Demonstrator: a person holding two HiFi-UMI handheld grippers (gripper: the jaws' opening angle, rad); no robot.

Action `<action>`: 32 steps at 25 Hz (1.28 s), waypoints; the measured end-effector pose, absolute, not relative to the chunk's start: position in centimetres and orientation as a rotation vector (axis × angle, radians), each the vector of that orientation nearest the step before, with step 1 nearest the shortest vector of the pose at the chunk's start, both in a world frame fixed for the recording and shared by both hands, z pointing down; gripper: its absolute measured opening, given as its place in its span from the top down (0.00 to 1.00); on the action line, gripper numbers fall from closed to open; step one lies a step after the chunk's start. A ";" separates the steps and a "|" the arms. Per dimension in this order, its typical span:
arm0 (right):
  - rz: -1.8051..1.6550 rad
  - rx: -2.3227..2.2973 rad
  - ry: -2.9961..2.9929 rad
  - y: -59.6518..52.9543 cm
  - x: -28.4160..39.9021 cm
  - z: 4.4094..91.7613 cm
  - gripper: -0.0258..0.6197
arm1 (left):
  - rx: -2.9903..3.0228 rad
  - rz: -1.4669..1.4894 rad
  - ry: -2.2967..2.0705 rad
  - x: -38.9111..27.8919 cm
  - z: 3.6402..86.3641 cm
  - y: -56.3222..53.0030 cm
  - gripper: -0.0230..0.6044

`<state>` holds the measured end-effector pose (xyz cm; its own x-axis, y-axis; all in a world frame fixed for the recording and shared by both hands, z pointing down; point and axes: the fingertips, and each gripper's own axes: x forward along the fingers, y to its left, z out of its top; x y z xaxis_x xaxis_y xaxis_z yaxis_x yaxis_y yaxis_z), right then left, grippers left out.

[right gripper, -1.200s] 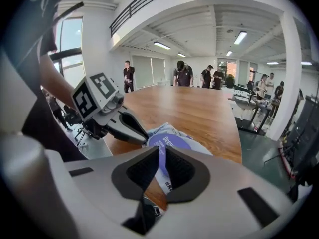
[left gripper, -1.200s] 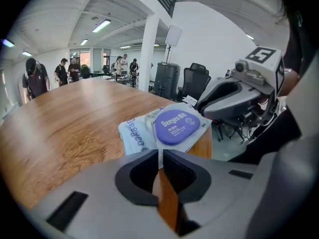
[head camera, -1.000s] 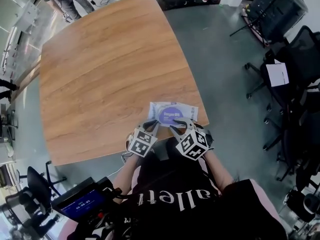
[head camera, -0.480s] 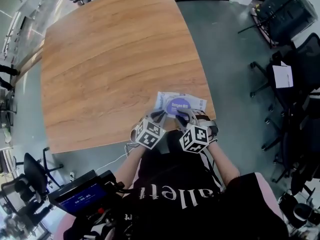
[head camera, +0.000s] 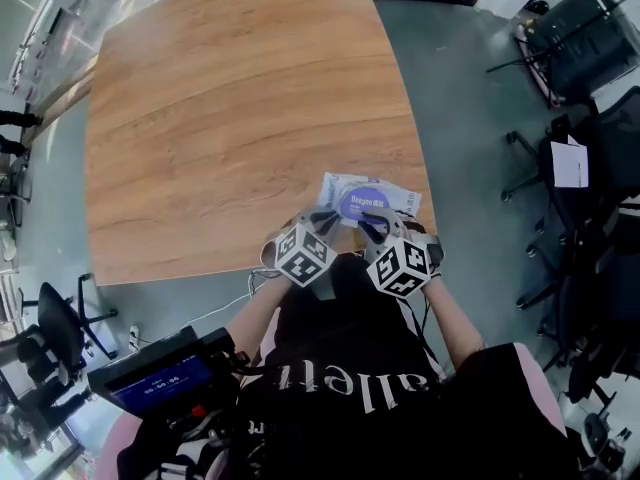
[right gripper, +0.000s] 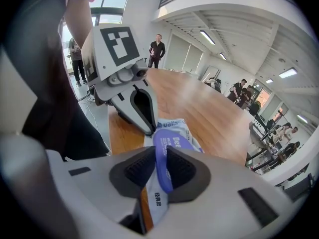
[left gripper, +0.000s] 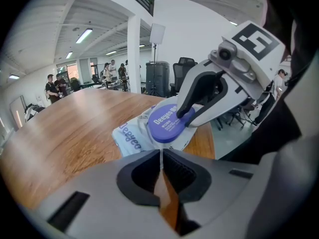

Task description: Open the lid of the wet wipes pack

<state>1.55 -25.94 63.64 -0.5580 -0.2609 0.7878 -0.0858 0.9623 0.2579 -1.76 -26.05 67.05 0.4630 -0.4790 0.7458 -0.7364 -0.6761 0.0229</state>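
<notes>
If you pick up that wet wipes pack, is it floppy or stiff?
Probably floppy: the wet wipes pack has a crinkled, soft-looking wrapper. Its purple lid, pinched in the right claw, is likely stiffer, since it looks smooth and evenly round.

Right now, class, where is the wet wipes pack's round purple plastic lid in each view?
Head view: round purple plastic lid slightly right of centre.
Left gripper view: lid at centre, above the jaws.
Right gripper view: lid low centre, pinched between the jaws.
Shared landmark: brown wooden table.
</notes>
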 end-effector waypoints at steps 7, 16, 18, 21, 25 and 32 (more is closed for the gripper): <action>-0.277 0.204 -2.153 -25.8 1.3 63.7 0.85 | 2.399 1.056 -1.000 -1.9 67.1 -26.0 0.93; -0.240 0.334 -2.316 -28.8 0.0 58.8 0.89 | 2.395 1.053 -1.004 -2.2 67.3 -26.0 0.93; -0.240 0.372 -2.332 -30.3 -0.1 57.9 0.89 | 2.393 1.052 -1.003 -2.3 67.3 -26.0 0.93; -0.253 0.421 -2.330 -32.7 -0.4 57.1 0.89 | 2.395 1.049 -1.004 -2.4 67.2 -26.2 0.93; -0.249 0.458 -2.314 -35.8 -0.8 57.3 0.89 | 2.392 1.045 -1.011 -2.6 67.3 -26.2 0.93; -0.097 0.508 -2.242 -40.3 -0.9 60.7 0.89 | 2.379 1.036 -1.014 -2.9 67.3 -26.3 0.93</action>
